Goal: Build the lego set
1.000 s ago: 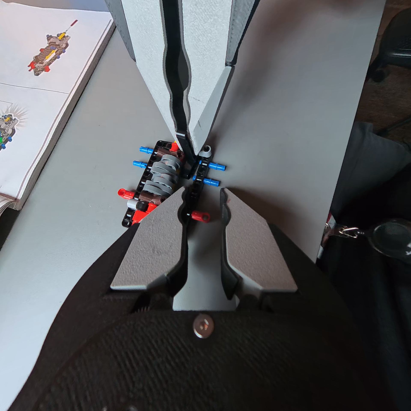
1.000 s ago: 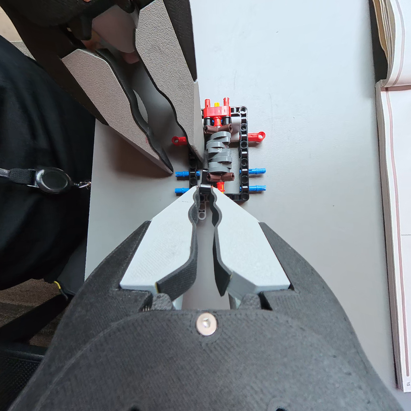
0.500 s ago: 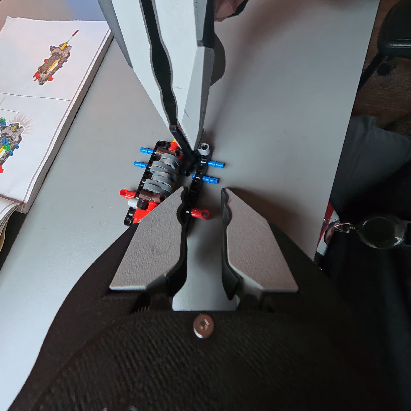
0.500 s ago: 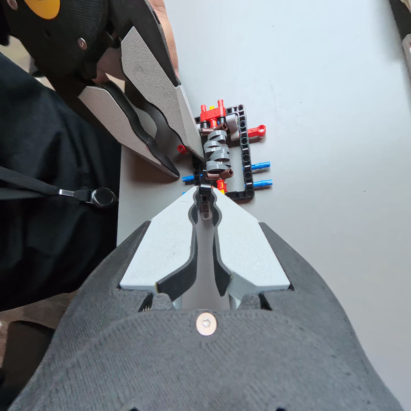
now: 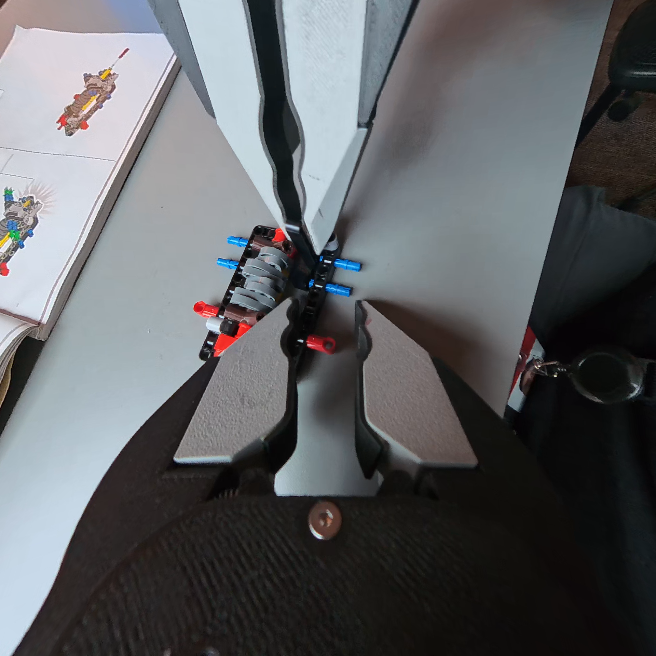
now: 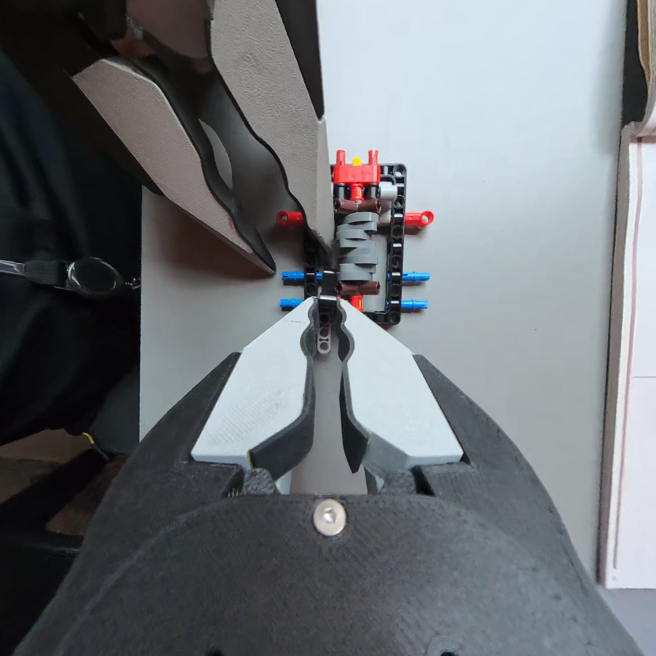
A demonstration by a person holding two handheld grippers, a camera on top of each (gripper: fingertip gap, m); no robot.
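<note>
The lego assembly [image 5: 264,280] is a black rectangular frame around a row of grey crank pieces, with blue and red pins sticking out of its sides; it lies flat on the grey table [image 5: 443,213]. My left gripper [image 5: 324,309] is open, its left finger over the frame's near end, and a red pin [image 5: 321,343] lies between the fingers. My right gripper [image 6: 327,303] is shut on a small black piece [image 6: 327,312] with a grey part behind it, and holds the piece's tip against the frame's left beam [image 6: 311,277]. The right gripper reaches in from the top of the left wrist view [image 5: 305,245].
An open instruction book [image 5: 71,142] lies on the table beside the assembly and also shows in the right wrist view [image 6: 635,319]. The table edge [image 6: 142,355] runs close to the assembly, with a person's dark clothing and a badge reel [image 6: 92,277] beyond it. The grippers are tip to tip, or close to it.
The right gripper tilted and straightened again, and has pushed the black piece forward onto the frame's beam. The left gripper stays open in nearly the same place.
</note>
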